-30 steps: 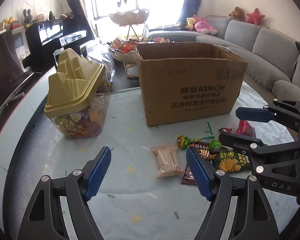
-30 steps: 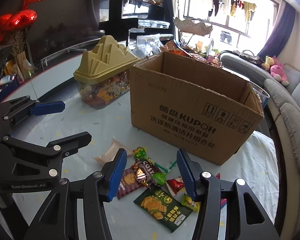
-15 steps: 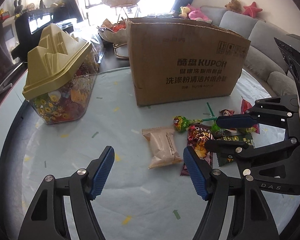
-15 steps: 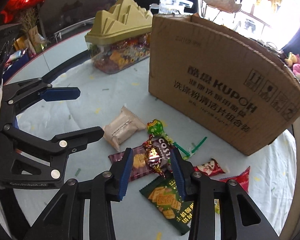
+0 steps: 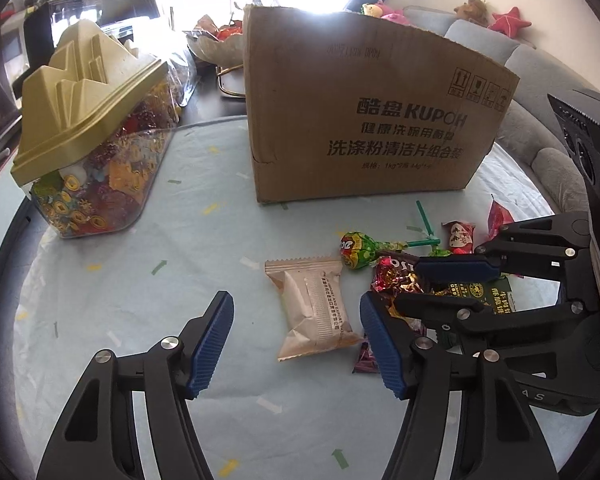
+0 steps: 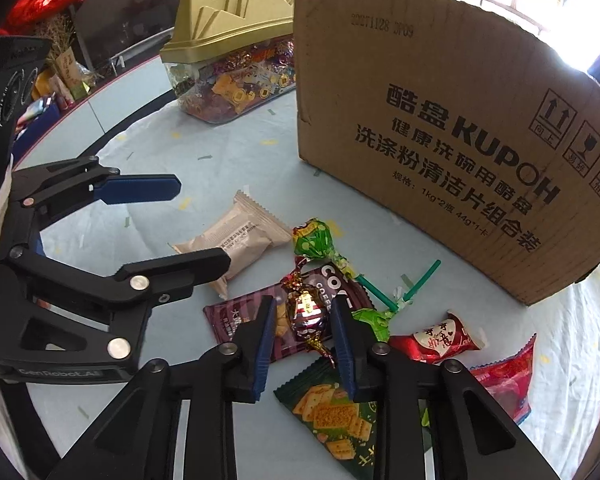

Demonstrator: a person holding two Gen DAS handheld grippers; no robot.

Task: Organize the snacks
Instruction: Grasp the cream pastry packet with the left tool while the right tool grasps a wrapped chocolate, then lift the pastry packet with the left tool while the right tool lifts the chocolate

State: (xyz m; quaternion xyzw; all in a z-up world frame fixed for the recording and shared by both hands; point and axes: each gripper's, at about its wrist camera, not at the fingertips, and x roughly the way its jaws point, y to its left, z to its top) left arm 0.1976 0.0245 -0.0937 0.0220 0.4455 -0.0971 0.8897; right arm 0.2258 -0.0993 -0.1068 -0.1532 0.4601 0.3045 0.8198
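Right gripper (image 6: 303, 334) straddling foil-wrapped candy (image 6: 305, 314), contact unclear, left gripper (image 5: 296, 346) spread wide beside beige packet (image 5: 314, 306) — red packet (image 6: 507, 376) clear only from right wrist

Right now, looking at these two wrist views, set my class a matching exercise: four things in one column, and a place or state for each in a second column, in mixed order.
Column 1
1. beige snack packet
2. foil-wrapped candy
3. green cracker packet
4. candy jar

Column 2
A. stands left of the cardboard box, gold lid on
B. lies between the open fingers of the left hand-held gripper
C. sits between the narrowed fingers of the right hand-held gripper
D. lies flat, partly under the right hand-held gripper's finger

Pairs: 1-B, 2-C, 3-D, 4-A
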